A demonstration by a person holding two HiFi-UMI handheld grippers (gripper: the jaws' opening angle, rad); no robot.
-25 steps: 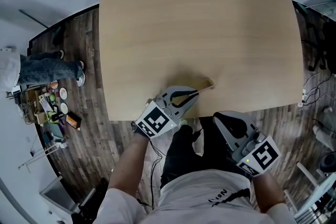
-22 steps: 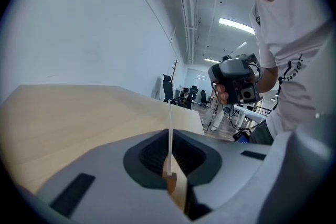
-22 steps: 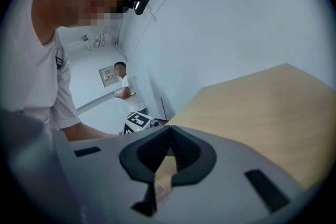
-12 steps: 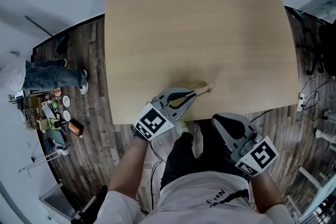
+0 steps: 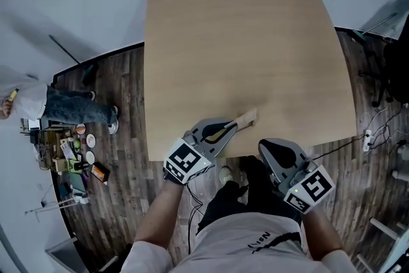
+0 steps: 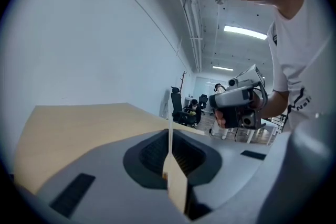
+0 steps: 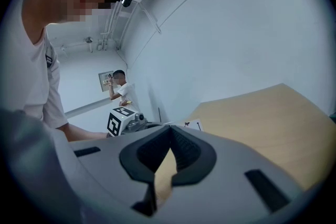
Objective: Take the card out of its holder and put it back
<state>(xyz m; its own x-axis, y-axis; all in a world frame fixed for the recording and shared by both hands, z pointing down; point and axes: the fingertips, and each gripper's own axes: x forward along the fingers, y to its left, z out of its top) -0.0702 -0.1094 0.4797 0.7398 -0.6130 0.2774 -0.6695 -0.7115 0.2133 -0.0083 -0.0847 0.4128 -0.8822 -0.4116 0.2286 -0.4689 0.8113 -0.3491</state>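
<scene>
My left gripper (image 5: 234, 127) is shut on a flat tan card holder (image 5: 246, 117), holding it just above the table's (image 5: 243, 41) near edge. In the left gripper view the holder (image 6: 176, 186) stands edge-on between the shut jaws, and a thin white edge (image 6: 170, 136) rises out of its top. My right gripper (image 5: 264, 146) hangs off the table, right of the holder and nearer the person, shut with nothing in it. In the right gripper view its jaws meet at the tip (image 7: 169, 129), and the left gripper's marker cube (image 7: 119, 120) shows beyond.
The light wooden table top carries nothing else. Dark wood floor surrounds it. A person in jeans (image 5: 64, 105) stands at the far left beside a cluttered shelf (image 5: 73, 153). Cables (image 5: 377, 131) and a dark chair (image 5: 399, 67) lie to the right.
The head view has tilted, so the table sits lower in the picture. The left gripper still grips the holder at the near edge. The right gripper stays beside it.
</scene>
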